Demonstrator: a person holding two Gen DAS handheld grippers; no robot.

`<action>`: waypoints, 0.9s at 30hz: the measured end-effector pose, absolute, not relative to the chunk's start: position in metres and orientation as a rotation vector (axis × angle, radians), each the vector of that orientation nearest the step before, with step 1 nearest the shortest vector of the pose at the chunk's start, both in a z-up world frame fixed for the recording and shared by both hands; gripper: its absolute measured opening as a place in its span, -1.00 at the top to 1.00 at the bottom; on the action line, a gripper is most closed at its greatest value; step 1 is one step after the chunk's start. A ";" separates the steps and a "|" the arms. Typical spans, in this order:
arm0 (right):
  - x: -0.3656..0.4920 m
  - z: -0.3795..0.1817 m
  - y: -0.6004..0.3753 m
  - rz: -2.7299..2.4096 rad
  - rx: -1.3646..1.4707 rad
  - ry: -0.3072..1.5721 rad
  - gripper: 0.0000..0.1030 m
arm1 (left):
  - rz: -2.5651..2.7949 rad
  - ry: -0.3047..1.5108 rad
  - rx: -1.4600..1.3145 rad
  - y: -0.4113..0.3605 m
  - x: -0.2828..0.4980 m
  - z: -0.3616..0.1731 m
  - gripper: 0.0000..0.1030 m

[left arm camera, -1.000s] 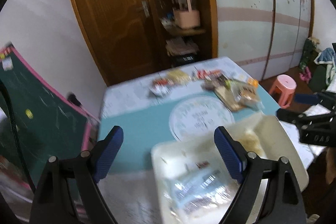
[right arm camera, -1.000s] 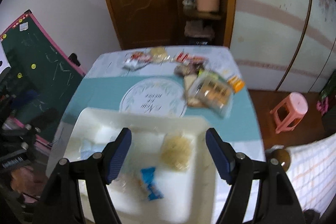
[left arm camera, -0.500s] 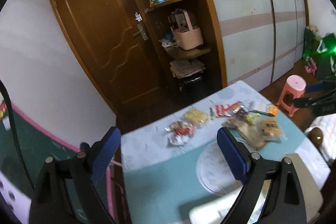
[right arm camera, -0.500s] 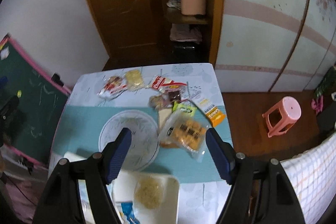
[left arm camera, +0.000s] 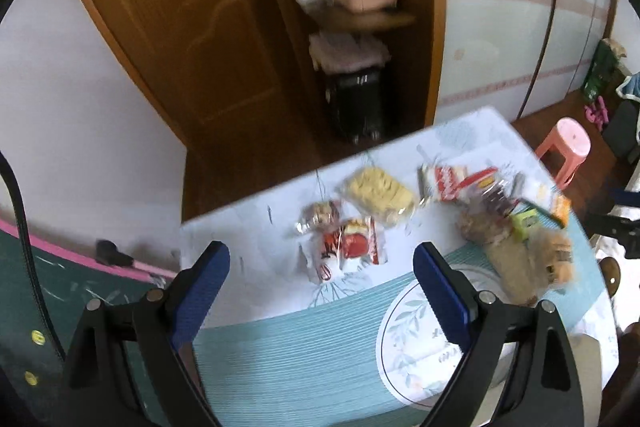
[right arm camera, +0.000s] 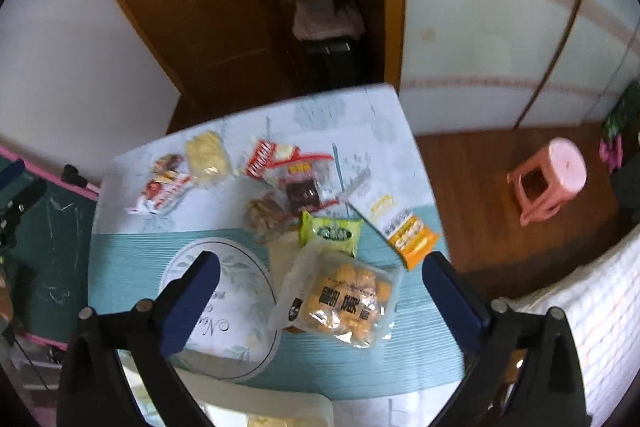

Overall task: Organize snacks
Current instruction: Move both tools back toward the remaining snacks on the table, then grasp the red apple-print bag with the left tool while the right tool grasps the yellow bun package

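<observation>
- Right now the snacks lie scattered on the far half of the desk (right arm camera: 132, 251), beyond the round white mat (right arm camera: 236, 307); the white tray (right arm camera: 280, 407) that takes them shows only as a rim at the near edge, this side of the mat.
- The right gripper (right arm camera: 320, 291) hangs tilted down over the clear bag of golden puffs (right arm camera: 344, 299), just right of the mat. Its fingers (right arm camera: 192, 287) have just been opening and stand wide apart, with the bag framed between them but untouched.
- The left gripper (left arm camera: 322, 287) points down toward the red-and-white packet (left arm camera: 348, 247), beyond the mat's far-left side, with a yellow noodle pack (left arm camera: 378, 197) further back. Its fingers (left arm camera: 200, 291) are spread too, holding nothing.
- Risk, as I judge it: the puff bag overlaps a pale packet and sits against the green pack (right arm camera: 332, 233), so a wide bite could drag neighbours along or crush the puffs.
- The slick wrappers could slip from a shallow pinch.
- Both views are blurred, so aim may be off.
</observation>
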State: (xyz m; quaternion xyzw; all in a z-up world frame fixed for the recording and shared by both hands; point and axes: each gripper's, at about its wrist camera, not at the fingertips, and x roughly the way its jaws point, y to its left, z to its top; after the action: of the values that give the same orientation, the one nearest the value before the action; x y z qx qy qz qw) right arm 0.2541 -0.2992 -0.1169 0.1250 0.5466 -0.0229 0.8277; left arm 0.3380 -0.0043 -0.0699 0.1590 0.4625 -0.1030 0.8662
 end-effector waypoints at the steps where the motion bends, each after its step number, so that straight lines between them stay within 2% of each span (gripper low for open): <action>1: 0.256 -0.126 -0.301 -0.049 0.284 1.177 -0.99 | -0.221 0.992 0.328 -0.004 0.344 -0.082 -0.80; 6: 0.261 -0.181 -0.304 -0.065 0.352 1.287 -0.99 | -0.218 1.104 0.279 -0.002 0.373 -0.141 -0.80; 13: 0.264 -0.224 -0.299 -0.090 0.335 1.392 -1.00 | -0.246 1.168 0.220 -0.008 0.397 -0.182 -0.80; 27: 0.267 -0.241 -0.303 -0.087 0.371 1.435 -1.00 | -0.167 1.292 0.224 -0.020 0.424 -0.253 -0.80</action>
State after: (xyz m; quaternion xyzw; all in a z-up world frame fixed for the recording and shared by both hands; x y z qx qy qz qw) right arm 0.2671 -0.3030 -0.2406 0.1690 0.6533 -0.0394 0.7369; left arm 0.4238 -0.0198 -0.2529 0.1038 0.6001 -0.0776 0.7893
